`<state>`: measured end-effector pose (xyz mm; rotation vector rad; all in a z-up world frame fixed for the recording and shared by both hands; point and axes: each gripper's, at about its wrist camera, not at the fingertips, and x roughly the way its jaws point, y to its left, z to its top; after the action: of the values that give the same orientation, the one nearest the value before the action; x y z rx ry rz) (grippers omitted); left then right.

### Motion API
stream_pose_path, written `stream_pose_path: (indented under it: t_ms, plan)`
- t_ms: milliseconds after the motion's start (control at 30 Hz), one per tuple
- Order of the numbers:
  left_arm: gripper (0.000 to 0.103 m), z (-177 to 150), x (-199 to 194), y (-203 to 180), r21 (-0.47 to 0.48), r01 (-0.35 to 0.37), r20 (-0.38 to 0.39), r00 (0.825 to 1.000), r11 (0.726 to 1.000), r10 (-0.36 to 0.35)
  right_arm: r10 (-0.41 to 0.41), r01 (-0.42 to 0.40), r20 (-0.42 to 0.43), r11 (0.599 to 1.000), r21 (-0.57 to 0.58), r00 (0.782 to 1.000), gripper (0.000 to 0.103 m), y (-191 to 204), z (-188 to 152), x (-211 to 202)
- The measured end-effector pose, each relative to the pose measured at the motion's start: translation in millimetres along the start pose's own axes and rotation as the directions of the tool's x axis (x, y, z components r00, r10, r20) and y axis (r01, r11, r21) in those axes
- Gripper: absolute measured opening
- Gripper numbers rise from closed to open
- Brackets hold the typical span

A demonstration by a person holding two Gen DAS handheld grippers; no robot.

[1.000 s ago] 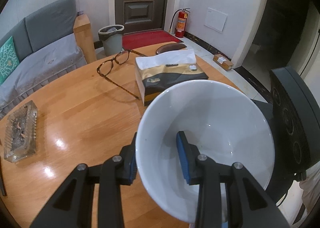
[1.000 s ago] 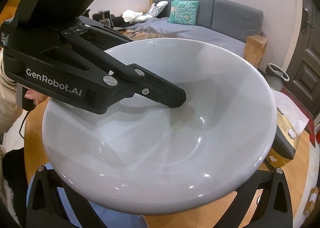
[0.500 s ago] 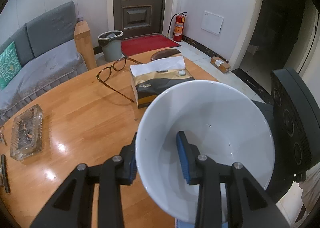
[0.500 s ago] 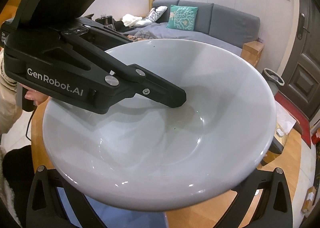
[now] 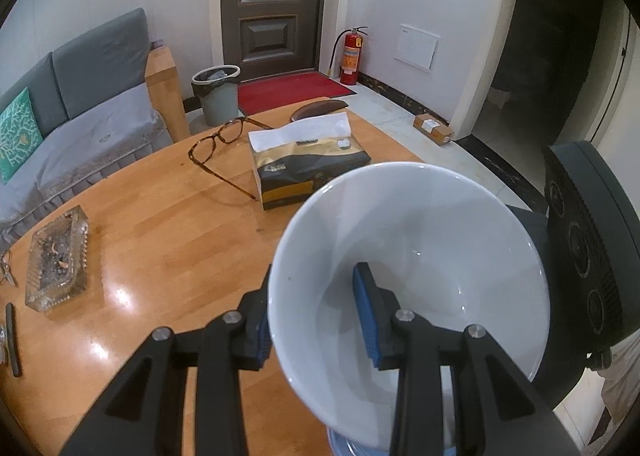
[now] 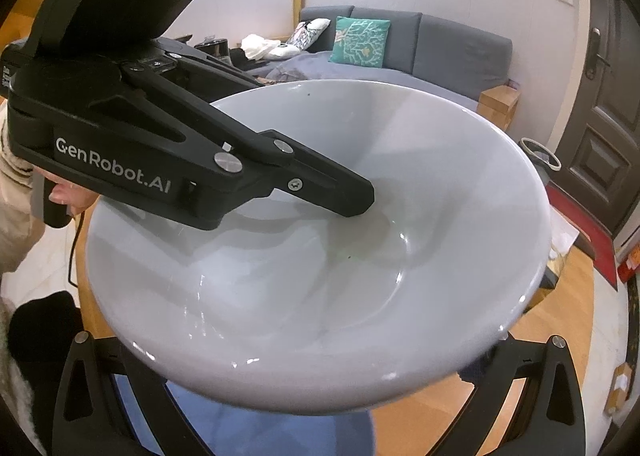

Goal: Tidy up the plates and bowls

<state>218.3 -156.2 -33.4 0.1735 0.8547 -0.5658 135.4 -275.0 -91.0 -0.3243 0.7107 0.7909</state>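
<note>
A white bowl [image 5: 420,256] hangs tilted above the wooden table [image 5: 160,236]. My left gripper [image 5: 314,280] is shut on its rim, one blue pad inside the bowl and one outside. In the right wrist view the bowl [image 6: 320,296] fills the frame, and the left gripper's inner finger [image 6: 320,183] reaches down into it. The right gripper's fingers [image 6: 552,376] stand wide apart below the bowl, their tips hidden by it. Something blue [image 6: 248,432], perhaps a plate, lies under the bowl. The right gripper's body [image 5: 580,256] shows to the right of the bowl.
A tissue box [image 5: 308,171], a pair of glasses [image 5: 218,143] and a dark case [image 5: 318,109] lie at the table's far side. A glass ashtray [image 5: 56,260] sits at the left. A person's hand [image 6: 64,191] grips the left handle. A sofa and a bin [image 5: 216,95] stand beyond.
Both grippers and the bowl have risen and drawn back from the tissue box, so more of the table and room shows. The left grip on the rim is unchanged.
</note>
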Motion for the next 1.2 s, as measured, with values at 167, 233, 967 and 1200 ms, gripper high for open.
stream_pose_path:
  t_ms: [167,233,967,1200]
  plan:
    - [0.032,-5,-5,-9,0.011,0.003,-0.002,1.0,1.0,-0.003,-0.01,0.01,0.002,1.0,0.008,1.0,0.101,6,-7,-7]
    - [0.032,-6,-5,-11,0.012,0.006,-0.002,1.0,1.0,-0.006,-0.013,0.013,0.003,1.0,0.013,1.0,0.101,6,-5,-8]
    - [0.032,-33,-16,-30,0.018,0.047,-0.016,0.999,0.999,-0.047,-0.034,0.035,-0.021,0.998,0.048,0.999,0.101,17,3,-9]
    - [0.032,-39,-20,-36,0.019,0.053,-0.017,0.998,0.998,-0.053,-0.036,0.037,-0.022,0.998,0.051,0.999,0.101,17,1,-9]
